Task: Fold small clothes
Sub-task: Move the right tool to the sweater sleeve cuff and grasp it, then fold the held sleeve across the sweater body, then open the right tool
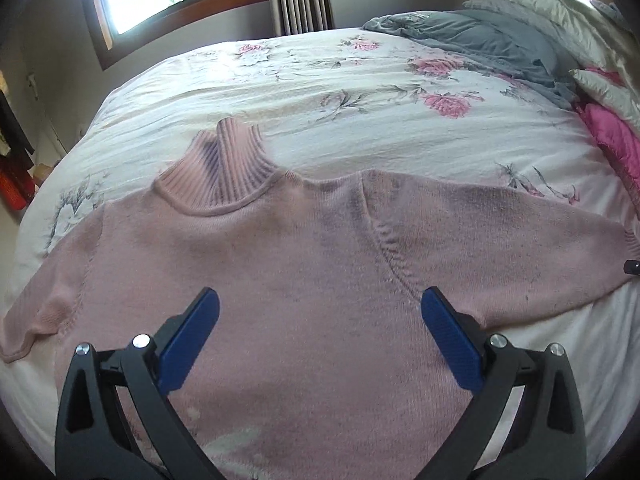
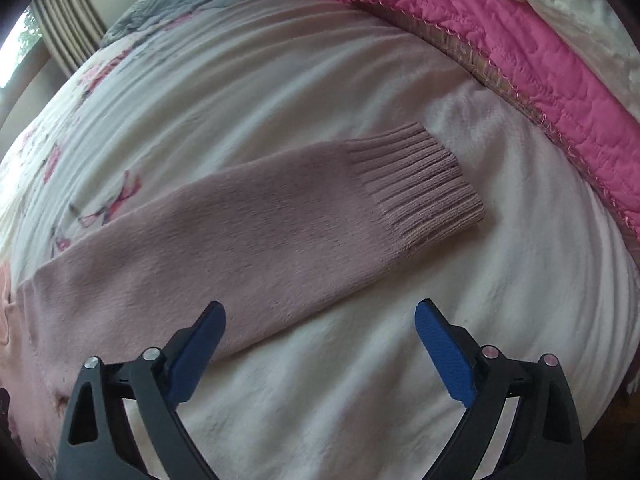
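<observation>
only right view shows sweater cuff.

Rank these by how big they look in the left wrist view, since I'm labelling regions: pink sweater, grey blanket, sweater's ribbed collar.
1. pink sweater, by far the largest.
2. grey blanket, though it lies farther off, so it looks smaller than it is.
3. ribbed collar, smallest.
</observation>
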Motion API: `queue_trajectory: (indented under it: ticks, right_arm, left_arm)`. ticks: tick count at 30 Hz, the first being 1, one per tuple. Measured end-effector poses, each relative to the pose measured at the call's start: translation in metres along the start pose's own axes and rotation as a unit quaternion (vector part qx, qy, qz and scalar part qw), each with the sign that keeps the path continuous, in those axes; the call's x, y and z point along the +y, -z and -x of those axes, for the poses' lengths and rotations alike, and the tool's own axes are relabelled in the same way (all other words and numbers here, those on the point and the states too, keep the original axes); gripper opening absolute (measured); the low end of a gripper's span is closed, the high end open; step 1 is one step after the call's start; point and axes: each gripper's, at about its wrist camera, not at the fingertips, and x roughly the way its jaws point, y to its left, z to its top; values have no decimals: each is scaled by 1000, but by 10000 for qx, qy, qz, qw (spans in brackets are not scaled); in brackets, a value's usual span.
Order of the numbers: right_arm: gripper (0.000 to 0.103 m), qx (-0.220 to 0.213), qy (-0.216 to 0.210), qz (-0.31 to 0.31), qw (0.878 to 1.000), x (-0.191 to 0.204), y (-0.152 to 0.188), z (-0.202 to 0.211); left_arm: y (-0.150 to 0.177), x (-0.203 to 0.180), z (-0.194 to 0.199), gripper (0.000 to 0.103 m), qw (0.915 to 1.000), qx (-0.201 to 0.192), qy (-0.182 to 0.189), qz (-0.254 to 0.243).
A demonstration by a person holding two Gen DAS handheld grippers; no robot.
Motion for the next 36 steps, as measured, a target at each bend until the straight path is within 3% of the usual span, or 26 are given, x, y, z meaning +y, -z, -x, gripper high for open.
queue_trajectory:
  ticks: [8,11,13,16,24,28,36]
  right_arm:
    - [86,181,-482,-559,9971,-23,-21,-30]
    - [73,89,-329,-516,9981,-23,-29,-32]
    - [42,-18,-205,-472,9987,-23,-32,-29]
    - [15,-154,-281,-406,9987,-25,-34,-22]
    - [11,-919,-1101,291,9892,21,-9,28]
    - [11,-1030,-1268,987,9816,82,11,49]
    - [11,-875,-2119,1912,9544,198,78,70]
  left_arm:
    - [-12,-7,-31,100,9999,123,-84,8]
    - [-11,2,-39,100,9997,151,-171,-13]
    - [-12,10,-45,100,9995,201,-220,39]
    - [-12,23,-52,100,9992,248,-260,146]
    - [0,56,-53,100,9986,324,-281,308]
    - [7,74,-48,100,9981,321,-344,387]
    - [14,98,-36,100,9976,398,-172,541]
